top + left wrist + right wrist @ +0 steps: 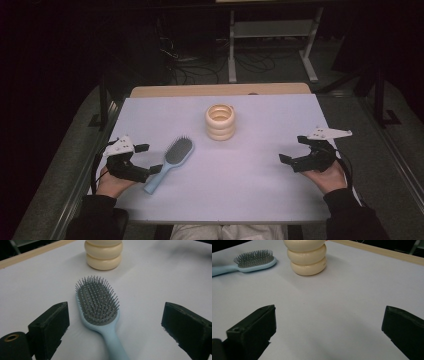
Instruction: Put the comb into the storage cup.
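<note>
A light blue hairbrush with grey bristles lies bristles-up on the white table, at the left. Its handle points toward the person. My left gripper is at the handle end, and in the left gripper view the handle runs between the wide-apart jaws of this gripper without touching either pad. A cream stack of three rings stands upright at the table's middle back. My right gripper rests open at the right with nothing between its jaws. The right gripper view faces the ring stack and the hairbrush.
A wooden strip borders the table's far edge. Beyond it, on the dark floor, are cables and a white frame. Bare table surface lies between the two grippers and in front of the ring stack.
</note>
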`<state>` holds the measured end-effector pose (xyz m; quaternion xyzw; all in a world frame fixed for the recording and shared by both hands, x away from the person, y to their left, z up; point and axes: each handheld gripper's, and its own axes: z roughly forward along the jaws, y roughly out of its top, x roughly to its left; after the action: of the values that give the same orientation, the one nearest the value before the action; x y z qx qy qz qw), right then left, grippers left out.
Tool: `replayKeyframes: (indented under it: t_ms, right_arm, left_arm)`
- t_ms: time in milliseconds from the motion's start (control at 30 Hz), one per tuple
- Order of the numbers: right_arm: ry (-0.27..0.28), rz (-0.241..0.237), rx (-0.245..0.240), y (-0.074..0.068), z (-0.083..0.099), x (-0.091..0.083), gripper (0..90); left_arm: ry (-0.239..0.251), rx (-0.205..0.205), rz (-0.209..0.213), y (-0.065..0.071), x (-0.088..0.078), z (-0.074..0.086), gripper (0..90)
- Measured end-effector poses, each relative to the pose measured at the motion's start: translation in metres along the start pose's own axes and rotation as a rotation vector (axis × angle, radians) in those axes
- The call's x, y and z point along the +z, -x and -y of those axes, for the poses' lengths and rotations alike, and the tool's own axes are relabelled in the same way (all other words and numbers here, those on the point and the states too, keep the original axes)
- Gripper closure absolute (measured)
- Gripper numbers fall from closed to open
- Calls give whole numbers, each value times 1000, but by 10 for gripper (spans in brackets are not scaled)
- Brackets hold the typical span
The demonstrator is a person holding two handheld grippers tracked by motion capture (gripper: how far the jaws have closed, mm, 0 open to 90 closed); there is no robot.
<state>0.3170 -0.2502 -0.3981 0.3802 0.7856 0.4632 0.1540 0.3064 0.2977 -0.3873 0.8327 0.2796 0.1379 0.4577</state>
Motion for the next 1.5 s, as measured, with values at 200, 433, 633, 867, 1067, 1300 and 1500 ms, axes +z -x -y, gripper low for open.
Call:
replayKeyframes:
  t_ms: [200,433,633,867,1067,1300,1500]
  right_arm:
    - [-5,-1,-2,0,0,1,0]
    - [-12,-4,-4,-1,0,1,0]
    - [-16,-7,-8,-1,0,2,0]
    - [-25,-8,-10,-2,0,3,0]
    - [-27,-9,-13,-2,0,3,0]
    - [-35,-12,-19,-3,1,5,0]
    - [-37,-15,-18,-3,1,6,0]
  left_arm:
    - [-30,12,37,2,3,0,149]
    - [-66,43,78,7,7,-2,219]
    - [-118,66,110,11,13,-3,327]
    - [-181,88,162,16,19,-3,498]
    - [-244,118,183,20,26,-2,630]
    - [-359,146,212,24,36,1,829]
    - [-401,159,229,26,39,2,899]
